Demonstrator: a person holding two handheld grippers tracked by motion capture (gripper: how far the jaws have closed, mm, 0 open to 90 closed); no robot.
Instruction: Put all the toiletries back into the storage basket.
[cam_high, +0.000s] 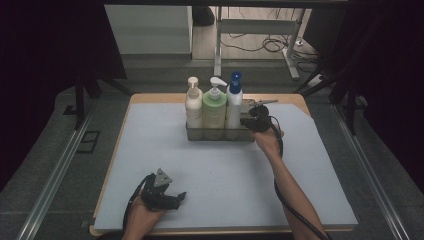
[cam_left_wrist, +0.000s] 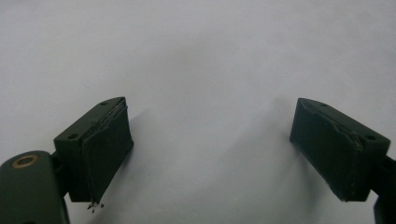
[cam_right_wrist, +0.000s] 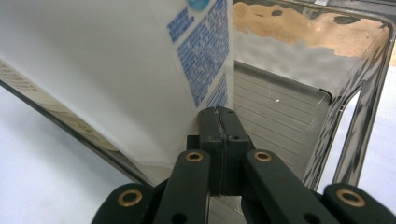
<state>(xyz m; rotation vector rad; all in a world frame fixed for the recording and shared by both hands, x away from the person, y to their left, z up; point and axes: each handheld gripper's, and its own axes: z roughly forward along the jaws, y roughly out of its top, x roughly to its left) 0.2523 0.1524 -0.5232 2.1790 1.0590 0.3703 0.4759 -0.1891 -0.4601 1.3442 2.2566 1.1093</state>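
**Right tool at the caddy's end, left tool parked on the mat**

High view: a clear, rectangular plastic caddy (cam_high: 220, 134) stands toward the far side of the desk on a pale blue-grey mat (cam_high: 225, 175). Three pump bottles stand upright in it in a row, touching or nearly so: a cream bottle (cam_high: 193, 107) at the left, a pale green bottle (cam_high: 214, 111) in the middle, and a white bottle with a blue pump top (cam_high: 233, 105) at the right. They fill the left part of the caddy, which leaves a free stretch at its right end. The right tool (cam_high: 248, 121) is at that end, close against the caddy wall and the white bottle, likely so that it can work on the caddy without disturbing the row. The left tool (cam_high: 172, 199) rests low near the front edge of the mat, well apart from the caddy, apparently just waiting.

Left gripper view: the left tool's jaws stand spread wide with bare mat between them; they grip nothing.

Right gripper view: the right tool's jaws are pressed together, the pads meeting along a thin seam. They sit at the caddy's near wall (cam_right_wrist: 355, 116), just beside the white bottle's printed label (cam_right_wrist: 205, 51). Whether the thin clear wall is pinched in that seam, I cannot tell. The empty ribbed floor lies beyond.
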